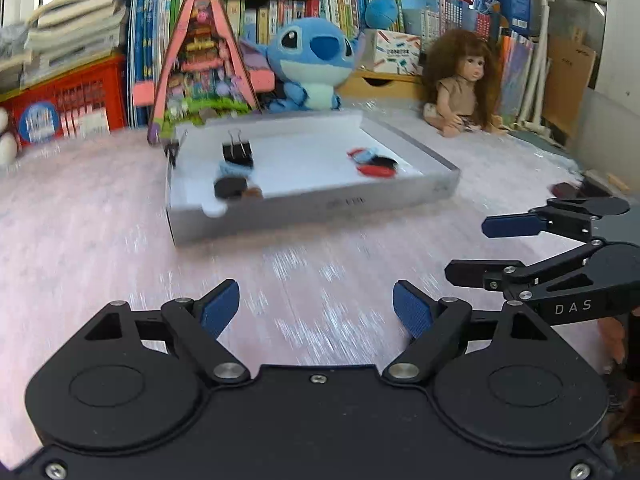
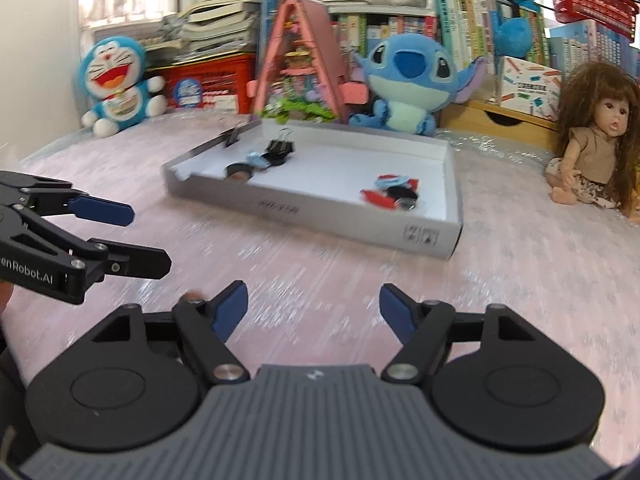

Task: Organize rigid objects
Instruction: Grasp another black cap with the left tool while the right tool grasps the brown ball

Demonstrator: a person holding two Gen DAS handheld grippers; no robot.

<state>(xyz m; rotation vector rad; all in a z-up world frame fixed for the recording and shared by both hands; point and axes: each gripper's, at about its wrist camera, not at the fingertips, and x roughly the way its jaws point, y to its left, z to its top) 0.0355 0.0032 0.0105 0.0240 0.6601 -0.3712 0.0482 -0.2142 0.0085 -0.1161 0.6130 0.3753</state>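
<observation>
So both claws are empty right now. Left claw (image 1: 316, 308) has its blue pads spread wide over bare pink worktop (image 1: 100, 216), and the right claw (image 2: 314, 308) is spread just as wide, nothing between its pads either.

All the stuff to sort sits in the shallow grey-and-white box lid (image 2: 320, 216) further back on the worktop, well apart from both claws. Near one end there's a black binder clip (image 1: 237, 151) standing with its wire handles up, with a black round piece (image 1: 231, 187) close by at the front wall. Toward the other end there's a little red and black pile (image 1: 374, 164) (too blurry to say what exactly).

Handling guess: all of it looks small, light and stiff, so no squish to worry about, but smooth bits could skate on the tray floor. I'd pinch the binder clip across its black body, not the springy handles. The lid itself is light cardboard and will probably slide if nudged.
</observation>
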